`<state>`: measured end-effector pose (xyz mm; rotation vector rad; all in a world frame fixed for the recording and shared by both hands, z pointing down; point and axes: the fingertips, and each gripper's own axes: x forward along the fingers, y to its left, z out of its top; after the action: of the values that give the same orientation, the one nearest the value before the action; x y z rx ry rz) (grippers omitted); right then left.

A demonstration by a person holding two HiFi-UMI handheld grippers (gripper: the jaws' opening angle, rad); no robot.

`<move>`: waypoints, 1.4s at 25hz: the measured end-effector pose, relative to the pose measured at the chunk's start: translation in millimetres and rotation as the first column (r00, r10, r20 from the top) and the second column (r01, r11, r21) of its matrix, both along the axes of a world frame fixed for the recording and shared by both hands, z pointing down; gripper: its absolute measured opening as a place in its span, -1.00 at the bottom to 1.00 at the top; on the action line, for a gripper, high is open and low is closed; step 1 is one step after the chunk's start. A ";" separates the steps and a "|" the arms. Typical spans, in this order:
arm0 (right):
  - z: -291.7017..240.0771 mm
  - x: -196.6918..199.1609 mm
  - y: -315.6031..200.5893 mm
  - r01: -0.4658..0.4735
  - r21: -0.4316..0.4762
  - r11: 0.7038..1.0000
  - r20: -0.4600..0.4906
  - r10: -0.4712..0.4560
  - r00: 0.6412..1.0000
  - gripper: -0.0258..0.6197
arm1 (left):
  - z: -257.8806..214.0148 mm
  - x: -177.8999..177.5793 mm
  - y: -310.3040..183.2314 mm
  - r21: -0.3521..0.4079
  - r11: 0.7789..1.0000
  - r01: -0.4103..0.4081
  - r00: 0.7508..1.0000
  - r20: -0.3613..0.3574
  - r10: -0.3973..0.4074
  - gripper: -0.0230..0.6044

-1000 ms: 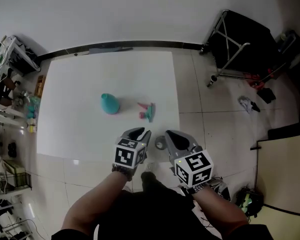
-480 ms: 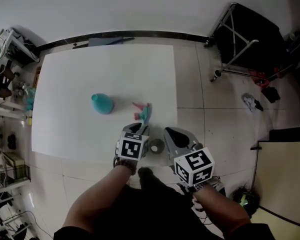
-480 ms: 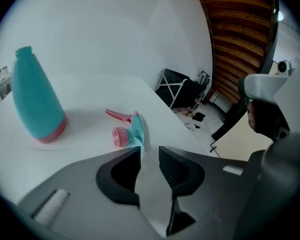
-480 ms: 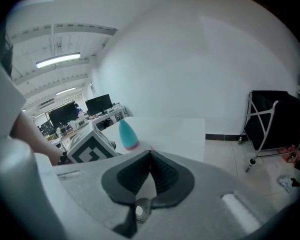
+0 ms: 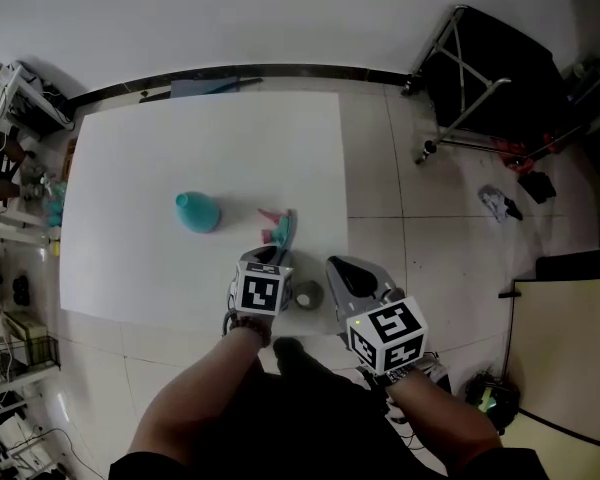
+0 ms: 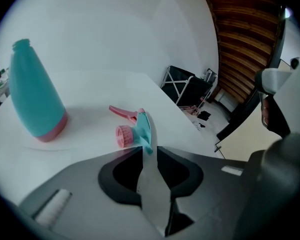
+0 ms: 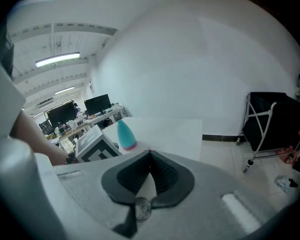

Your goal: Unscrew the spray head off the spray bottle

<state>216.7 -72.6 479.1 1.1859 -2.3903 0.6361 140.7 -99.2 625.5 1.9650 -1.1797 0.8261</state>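
Since a second ago the left gripper (image 6: 149,150) has dropped to the table (image 5: 180,138) and moved up against the spray head (image 6: 135,131), and the view has drifted a little left. Its jaws have just been closing and now stand a narrow slit apart, with the near teal tip of the head at the mouth of that slit. From where I stand the tip looks cradled rather than pinched, though the angle is poor. The right gripper (image 7: 150,154) hangs just beside it, near the table's front edge, jaws closed on nothing. The head is already off and lies on its side on the white table. The bottle (image 6: 36,94) stands upright to its left, apart from it, with a bare open neck and a pink base band. The head's long axis runs from the person outward. The pink trigger sits at the far end, slanting away to the left, so the nozzle probably points away. The ribbed pink collar faces left toward the bottle. It looks like light, hollow, stiff plastic, smooth enough to skid or roll under a nudge. The firmest hold would be across the teal body or the ribbed collar, not the hinged trigger. The tapered bottle looks slick, and is best taken low where it is widest.
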 end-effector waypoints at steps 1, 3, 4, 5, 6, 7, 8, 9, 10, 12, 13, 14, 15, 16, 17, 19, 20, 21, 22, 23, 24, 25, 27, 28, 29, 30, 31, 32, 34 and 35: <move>-0.4 0.7 0.3 -0.004 0.002 1.000 -0.001 0.004 1.000 -0.94 | -0.2 -0.6 -0.8 0.005 1.000 0.000 1.000 0.003 -0.001 -0.59; -1.2 2.1 1.8 -0.009 0.004 1.000 -0.001 0.009 1.000 -0.94 | -0.5 -0.8 -2.2 0.012 1.000 0.000 1.000 0.009 0.000 -0.66; -1.5 2.4 2.8 -0.009 0.005 1.000 -0.001 0.009 1.000 -0.94 | -0.7 -0.9 -2.8 0.016 1.000 -0.001 1.000 0.012 0.001 -0.69; -1.7 2.2 3.8 -0.008 0.006 1.000 -0.002 0.009 1.000 -0.94 | -1.1 -1.3 -3.5 0.020 1.000 -0.003 1.000 0.016 0.003 -0.72; -1.8 1.7 4.6 -0.008 0.006 1.000 -0.004 0.008 1.000 -0.94 | -1.6 -1.8 -4.2 0.025 1.000 -0.006 1.000 0.020 0.005 -0.75; -2.0 1.1 5.3 -0.008 0.006 1.000 -0.006 0.008 1.000 -0.94 | -2.0 -2.2 -4.7 0.030 1.000 -0.009 1.000 0.023 0.008 -0.78; -2.2 0.4 5.8 -0.009 0.006 1.000 -0.007 0.009 1.000 -0.94 | -2.0 -2.6 -4.9 0.033 0.999 -0.013 1.000 0.024 0.012 -0.79; -2.6 -0.4 6.3 -0.010 0.007 1.000 -0.008 0.010 1.000 -0.94 | -1.3 -2.7 -4.8 0.036 0.999 -0.016 1.000 0.024 0.015 -0.79; -3.1 -1.1 6.7 -0.010 0.008 1.000 -0.008 0.010 1.000 -0.94 | -0.1 -2.8 -4.5 0.038 0.999 -0.019 1.000 0.023 0.018 -0.80; -3.8 -1.9 7.6 -0.010 0.012 1.000 -0.009 0.010 1.000 -0.94 | 1.7 -3.6 -4.6 0.043 0.999 -0.022 0.999 0.028 0.021 -0.81; -4.0 -2.0 7.9 -0.010 0.014 1.000 -0.009 0.010 1.000 -0.94 | 1.9 -4.2 -5.0 0.047 0.999 -0.023 0.999 0.032 0.022 -0.81; -4.1 -1.9 8.1 -0.011 0.016 1.000 -0.010 0.011 1.000 -0.94 | 1.7 -4.6 -5.5 0.051 0.998 -0.026 0.999 0.035 0.024 -0.81; -4.4 -1.8 8.1 -0.012 0.017 1.000 -0.011 0.012 1.000 -0.94 | 1.3 -4.9 -5.7 0.054 0.998 -0.029 0.999 0.038 0.027 -0.82; -4.9 -1.7 8.1 -0.014 0.019 1.000 -0.012 0.014 1.000 -0.94 | 0.5 -5.2 -5.7 0.057 0.998 -0.034 0.999 0.039 0.032 -0.82; -5.7 -1.9 7.9 -0.015 0.020 1.000 -0.013 0.015 1.000 -0.94 | -0.4 -5.6 -5.6 0.061 0.997 -0.038 0.999 0.040 0.036 -0.82; -7.4 -2.4 6.7 -0.017 0.022 1.000 -0.014 0.017 1.000 -0.94 | -3.2 -6.5 -5.9 0.069 0.997 -0.045 0.998 0.036 0.042 -0.83; -8.0 -2.4 6.0 -0.017 0.023 1.000 -0.015 0.017 1.000 -0.94 | -5.5 -6.7 -6.1 0.074 0.996 -0.047 0.998 0.033 0.045 -0.84; -8.5 -2.3 5.4 -0.017 0.025 1.000 -0.015 0.017 1.000 -0.94 | -8.7 -6.7 -6.4 0.079 0.996 -0.050 0.998 0.031 0.047 -0.84; -8.8 -2.0 4.9 -0.017 0.026 1.000 -0.016 0.018 1.000 -0.94 | -12.4 -6.7 -6.7 0.085 0.995 -0.052 0.998 0.028 0.050 -0.85; -8.9 -1.7 4.5 -0.017 0.028 0.999 -0.018 0.018 1.000 -0.94 | -15.9 -6.2 -6.9 0.090 0.994 -0.056 0.998 0.023 0.054 -0.85; -8.8 -1.1 4.1 -0.018 0.028 0.999 -0.020 0.018 1.000 -0.94 | -18.7 -5.3 -7.2 0.094 0.994 -0.061 0.998 0.016 0.060 -0.86; -8.5 -0.4 3.8 -0.018 0.029 0.999 -0.022 0.019 1.000 -0.94 | -20.9 -4.3 -7.3 0.098 0.993 -0.067 0.998 0.009 0.066 -0.86; -8.2 1.6 3.1 -0.020 0.031 0.999 -0.027 0.021 0.999 -0.94 | -24.1 -2.9 -7.7 0.103 0.992 -0.077 0.997 -0.001 0.078 -0.87; -8.6 2.8 2.7 -0.022 0.032 0.999 -0.029 0.023 0.999 -0.94 | -25.3 -2.5 -7.8 0.103 0.991 -0.080 0.997 -0.004 0.081 -0.87; -9.0 4.0 2.4 -0.024 0.034 0.999 -0.032 0.025 0.999 -0.94 | -26.3 -2.3 -7.7 0.104 0.991 -0.082 0.997 -0.008 0.083 -0.87; -9.5 4.9 2.3 -0.026 0.036 0.999 -0.035 0.027 0.999 -0.94 | -27.2 -2.1 -7.2 0.104 0.991 -0.083 0.996 -0.012 0.085 -0.87; -10.0 5.4 2.3 -0.027 0.039 0.999 -0.038 0.028 0.999 -0.94 | -28.5 -2.1 -6.6 0.105 0.991 -0.085 0.996 -0.018 0.087 -0.87; -10.4 5.3 2.5 -0.026 0.041 0.999 -0.042 0.027 0.999 -0.94 | -30.2 -2.2 -5.9 0.106 0.991 -0.087 0.996 -0.025 0.090 -0.87; -10.9 4.4 2.7 -0.015 0.048 0.999 -0.055 0.018 0.998 -0.94 | -34.8 -2.2 -4.7 0.110 0.989 -0.094 0.994 -0.040 0.099 -0.87; -11.3 3.7 2.7 -0.006 0.053 0.999 -0.066 0.010 0.998 -0.94 | -37.3 -2.4 -4.4 0.112 0.989 -0.098 0.993 -0.048 0.104 -0.87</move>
<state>220.4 -69.9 467.9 1.2194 -2.3616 0.5304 138.3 -103.6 588.2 2.1378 -1.1233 0.7692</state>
